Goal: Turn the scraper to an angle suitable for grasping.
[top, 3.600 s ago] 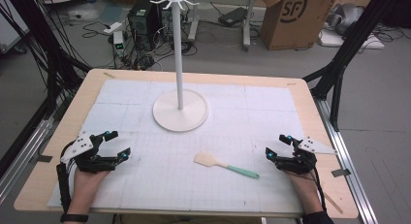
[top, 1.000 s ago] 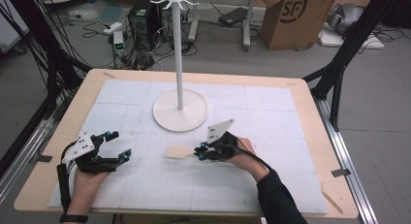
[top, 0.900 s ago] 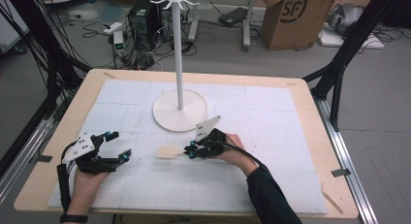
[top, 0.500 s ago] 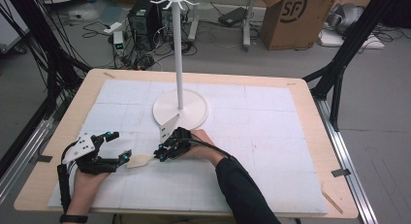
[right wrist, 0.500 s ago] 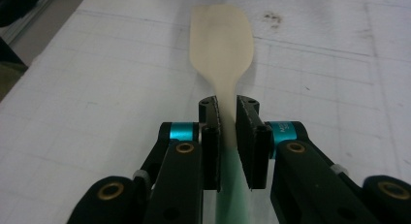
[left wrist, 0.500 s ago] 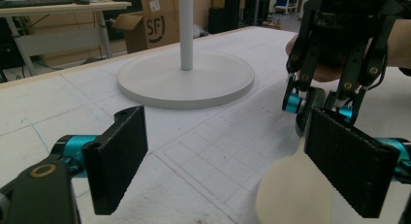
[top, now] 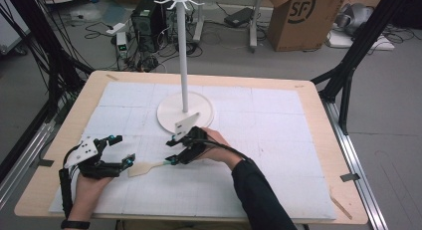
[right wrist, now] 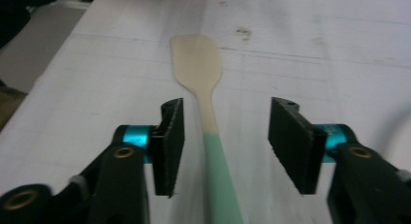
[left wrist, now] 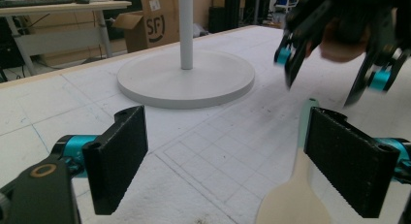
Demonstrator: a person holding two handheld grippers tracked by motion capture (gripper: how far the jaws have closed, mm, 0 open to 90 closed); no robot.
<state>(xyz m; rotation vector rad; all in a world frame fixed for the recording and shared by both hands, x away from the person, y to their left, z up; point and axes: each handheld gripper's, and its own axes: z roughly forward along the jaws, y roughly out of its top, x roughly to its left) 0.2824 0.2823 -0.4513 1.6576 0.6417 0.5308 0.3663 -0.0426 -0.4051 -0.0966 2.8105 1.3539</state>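
Spatula (top: 144, 167) flat on the white gridded mat (top: 278, 135), between my two grippers. My right gripper (top: 171, 151) is open, its ribbed black pads straddling the mint-green handle, not touching. My left gripper (top: 124, 151) is open too, with the pale wooden blade just beside its jaw. White round-based stand (top: 184, 108) behind.

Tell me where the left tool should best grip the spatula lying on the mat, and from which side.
Probably the pale neck just behind the blade of the spatula. It lies flat with the blade toward the left tool and the green handle toward the right tool, whose open jaws straddle that handle. Coming from the blade end with jaws across the narrow neck seems best; the wide blade looks harder to span.
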